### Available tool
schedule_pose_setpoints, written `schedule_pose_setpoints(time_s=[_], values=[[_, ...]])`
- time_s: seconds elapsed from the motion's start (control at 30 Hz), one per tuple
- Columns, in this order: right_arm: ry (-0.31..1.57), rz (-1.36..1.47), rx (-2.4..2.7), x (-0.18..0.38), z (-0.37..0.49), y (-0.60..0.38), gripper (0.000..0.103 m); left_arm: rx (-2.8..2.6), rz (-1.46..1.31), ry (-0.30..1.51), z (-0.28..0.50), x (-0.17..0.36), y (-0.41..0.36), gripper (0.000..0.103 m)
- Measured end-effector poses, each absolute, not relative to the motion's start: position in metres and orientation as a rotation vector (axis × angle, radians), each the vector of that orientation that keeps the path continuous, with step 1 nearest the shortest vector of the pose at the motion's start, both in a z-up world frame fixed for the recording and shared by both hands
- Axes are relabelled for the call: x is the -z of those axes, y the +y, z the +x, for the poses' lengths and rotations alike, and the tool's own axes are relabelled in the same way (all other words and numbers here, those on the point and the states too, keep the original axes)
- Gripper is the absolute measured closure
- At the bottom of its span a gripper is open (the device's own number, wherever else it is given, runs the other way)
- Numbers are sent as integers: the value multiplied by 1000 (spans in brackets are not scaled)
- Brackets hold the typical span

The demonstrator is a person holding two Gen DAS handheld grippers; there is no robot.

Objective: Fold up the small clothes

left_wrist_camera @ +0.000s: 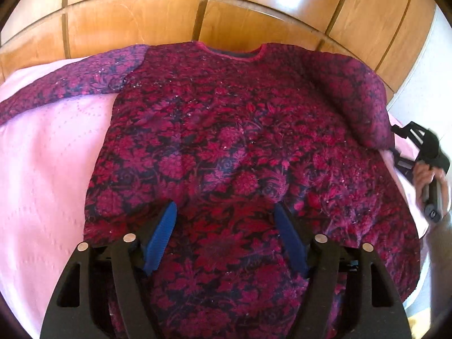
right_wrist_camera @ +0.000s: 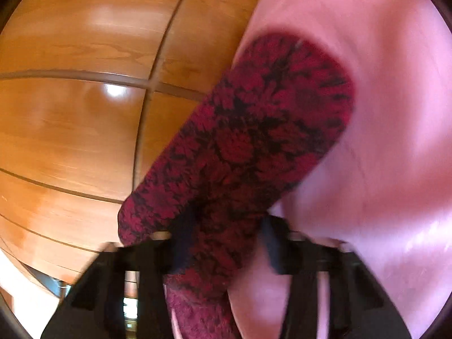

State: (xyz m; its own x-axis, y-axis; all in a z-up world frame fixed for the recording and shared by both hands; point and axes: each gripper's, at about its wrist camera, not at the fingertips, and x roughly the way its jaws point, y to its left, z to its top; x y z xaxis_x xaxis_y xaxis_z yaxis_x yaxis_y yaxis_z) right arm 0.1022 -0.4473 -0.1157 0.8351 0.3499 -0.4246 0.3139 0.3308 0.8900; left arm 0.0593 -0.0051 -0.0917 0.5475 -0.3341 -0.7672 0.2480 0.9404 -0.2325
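A dark red floral sweater (left_wrist_camera: 226,141) lies flat, front up, on a pink bedspread (left_wrist_camera: 48,155), neckline at the far side. Its left sleeve (left_wrist_camera: 70,79) lies stretched out to the left. My left gripper (left_wrist_camera: 226,220) is open with blue pads, hovering over the sweater's lower hem and holding nothing. My right gripper (left_wrist_camera: 395,147) is at the sweater's right edge, at the cuff of the right sleeve (left_wrist_camera: 364,99). In the blurred right wrist view that sleeve (right_wrist_camera: 254,141) runs between the fingers of my right gripper (right_wrist_camera: 223,243), which is closed on it.
A glossy wooden panelled wall (left_wrist_camera: 197,17) rises just behind the bed and also fills the left of the right wrist view (right_wrist_camera: 79,113). The pink bedspread (right_wrist_camera: 381,113) extends to the right there. A white surface (left_wrist_camera: 435,70) stands at the far right.
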Motion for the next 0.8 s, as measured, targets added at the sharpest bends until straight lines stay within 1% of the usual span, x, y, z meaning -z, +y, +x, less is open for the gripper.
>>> schedule_pose_setpoints(time_s=[0.03,0.07,0.17,0.2,0.33,0.43,0.5,0.57,0.6,0.63,0.67,0.73,0.77,0.8], values=[[622,1214,-3,107,104,-452,90,344,-84,927,59,92,-7,28],[617,1178,20,101,104,-455,91,341,-69,925,59,92,-10,26],[587,955,161,55,104,-463,93,341,-58,922,60,94,-12,24],[569,840,243,35,103,-468,93,342,-60,923,60,93,-12,24],[537,546,500,-1,108,-484,93,343,-62,920,60,92,-12,23],[594,442,603,6,131,-498,94,341,-58,919,60,92,-14,23],[694,348,663,30,156,-499,94,342,-59,921,59,93,-13,23],[775,340,682,52,171,-501,93,345,-66,926,61,92,-12,23],[802,369,687,62,175,-505,89,344,-72,932,62,91,-11,23],[819,398,681,78,154,-513,87,343,-82,941,61,88,-9,23],[838,447,678,85,152,-516,84,342,-95,945,60,85,-6,23],[842,474,658,85,142,-513,76,325,-120,939,55,77,6,23],[841,461,646,82,136,-509,63,308,-126,931,51,74,14,23],[837,453,631,78,131,-504,56,291,-135,920,46,70,25,23]])
